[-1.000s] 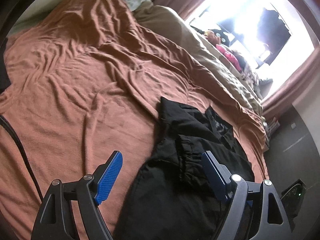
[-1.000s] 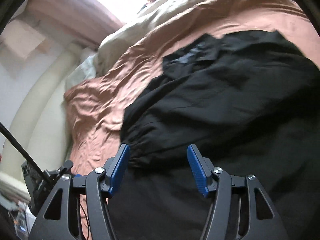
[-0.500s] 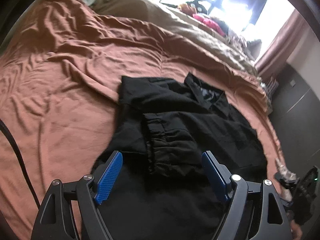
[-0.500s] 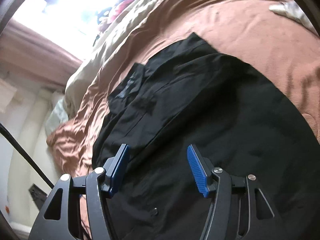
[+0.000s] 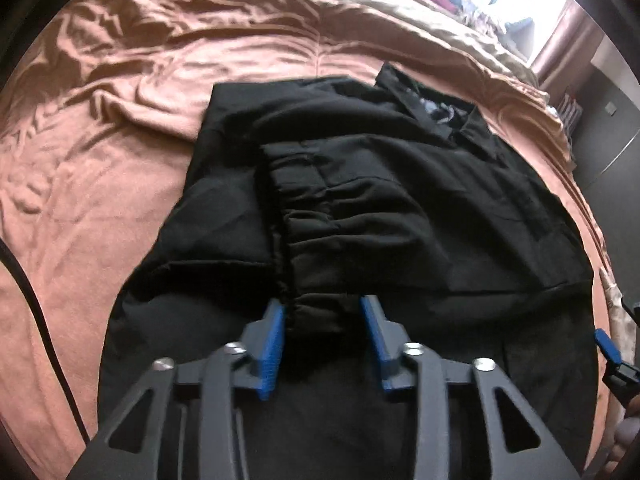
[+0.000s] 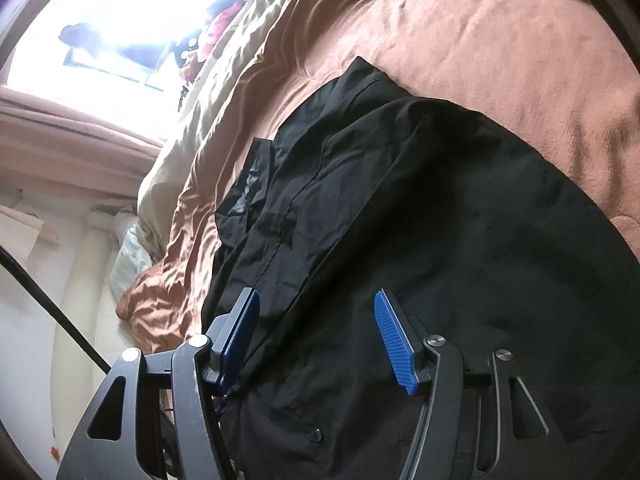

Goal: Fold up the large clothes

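Shirt: the black shirt (image 5: 400, 184) lies spread on the rust-brown bedspread (image 5: 100, 152), collar toward the bright window, one sleeve folded across the body.
Cuff: the gathered cuff (image 5: 316, 312) of that sleeve sits at the near end, right between the blue pads of the left claw.
Left claw: the left claw (image 5: 322, 320) is narrowing at this moment, jaws closing in on the cuff; the pads look just beside the cloth, and I can't tell that they press it yet.
Right claw: the right claw (image 6: 316, 332) hangs half open over the front of the shirt near the button strip, with cloth below it but nothing pinched.
Step in hand: looks like taking hold of the sleeve end so it can be laid straight.
How to do it well: I'd say close on the cuff alone, catching its thick gathered edge and not the layer beneath, or the whole shirt will drag.
Watch out: the other claw could pin the body while the sleeve moves.
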Motion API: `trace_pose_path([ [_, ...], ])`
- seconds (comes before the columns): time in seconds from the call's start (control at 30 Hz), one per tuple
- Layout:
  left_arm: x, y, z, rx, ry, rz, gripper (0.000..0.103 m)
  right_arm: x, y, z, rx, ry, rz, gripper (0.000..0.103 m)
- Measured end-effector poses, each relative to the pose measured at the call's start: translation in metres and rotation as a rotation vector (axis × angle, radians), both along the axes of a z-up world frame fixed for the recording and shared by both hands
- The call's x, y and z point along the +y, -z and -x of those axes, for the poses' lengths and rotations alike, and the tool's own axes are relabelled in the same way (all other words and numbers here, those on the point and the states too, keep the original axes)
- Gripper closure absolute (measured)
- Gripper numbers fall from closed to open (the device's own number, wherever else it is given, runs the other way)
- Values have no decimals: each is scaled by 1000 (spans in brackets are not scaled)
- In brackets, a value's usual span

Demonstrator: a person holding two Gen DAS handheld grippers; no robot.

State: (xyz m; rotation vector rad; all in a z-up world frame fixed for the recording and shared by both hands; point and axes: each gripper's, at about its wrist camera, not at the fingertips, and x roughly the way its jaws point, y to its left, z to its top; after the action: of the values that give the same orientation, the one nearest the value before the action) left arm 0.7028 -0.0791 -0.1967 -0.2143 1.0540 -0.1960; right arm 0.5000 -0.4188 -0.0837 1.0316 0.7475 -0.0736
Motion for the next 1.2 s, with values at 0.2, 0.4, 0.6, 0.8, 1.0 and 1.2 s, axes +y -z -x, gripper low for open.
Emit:
trace_pose_path([
  [0.2,8,-22,-1,-105,-14,1,94,-2,6,2,19,21,-19,45],
  [0.4,17,-21,-19,-110,-72,-5,95,-1,7,-3,30,18,-9,45],
  [0.6,32,-11,-23,-23,-100,27,78,-2,2,-11,57,23,25,45],
  [0.8,58,-55,18,-111,-144,59,37,10,-11,-1,8,-14,82,27],
  [1.0,79,-91,75,-130,-151,74,36,16,-29,26,-34,-35,134,26],
  [1.2,103,-116,133,-160,-181,88,31,28,-34,87,-49,-33,198,20],
])
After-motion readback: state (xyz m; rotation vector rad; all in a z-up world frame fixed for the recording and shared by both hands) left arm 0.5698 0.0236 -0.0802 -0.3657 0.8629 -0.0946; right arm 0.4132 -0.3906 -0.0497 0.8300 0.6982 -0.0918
